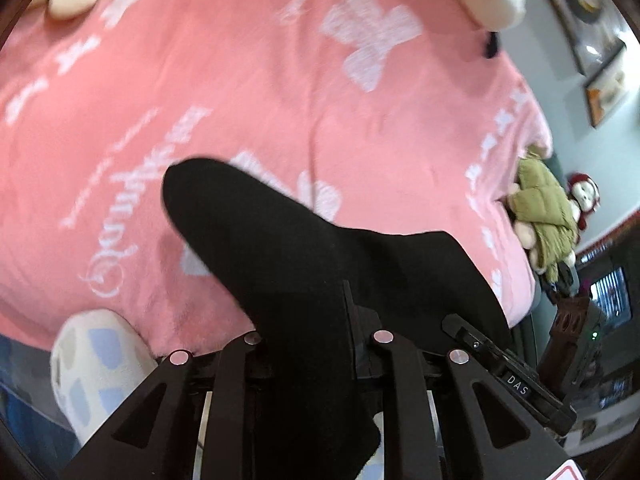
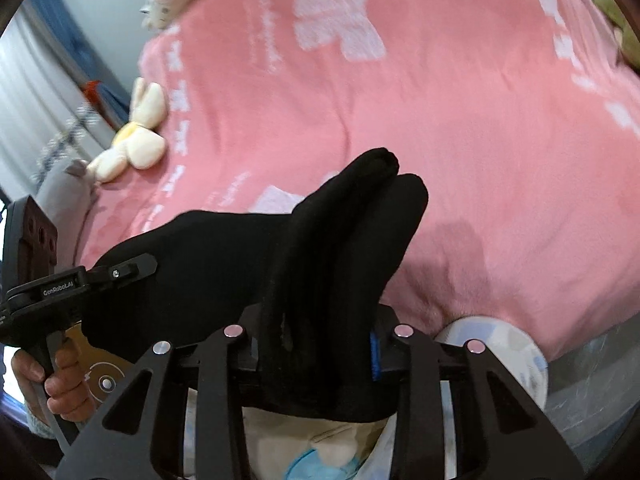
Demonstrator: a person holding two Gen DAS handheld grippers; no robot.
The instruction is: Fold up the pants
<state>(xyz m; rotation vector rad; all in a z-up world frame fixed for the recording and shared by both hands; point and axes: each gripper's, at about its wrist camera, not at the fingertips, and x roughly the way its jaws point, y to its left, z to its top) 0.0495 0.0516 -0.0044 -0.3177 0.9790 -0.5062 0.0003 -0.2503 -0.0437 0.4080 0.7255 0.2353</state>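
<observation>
We see the black knit fabric pants point(image 1: 304, 264) held up off the pink fleece blanket with white bow prints point(image 1: 240, 80), gripped at two spots. In the left wrist view the left gripper point(image 1: 308, 344) has its jaws clamped on a fold of the pants — cloth fills the gap between the black fingers and spills over them, one rounded end sticking up and away over the blanket. No earlier picture, so we only note the pinch as it stands.

In the right wrist view the right gripper point(image 2: 320, 344) is closed on a thicker bunch of the same pants point(image 2: 340, 248) — several layers stacked between the fingers, a blue pad edge showing beside the cloth. From there the fabric runs left to the other gripper's black body, where a person's hand point(image 2: 60, 380) wraps the handle.

Both views are motion-blurred. Blanket is bare under the lifted cloth, with a faint shadow near the right gripper.

Around the blanket:
- cream plush rabbit toy point(image 2: 132, 136) at its left edge
- plush doll in an olive green puffer jacket point(image 1: 544, 220) at its right edge
- white cushion with pale blue patches point(image 1: 92, 368) at the near edge
- framed pictures point(image 1: 600, 64) on the grey wall
</observation>
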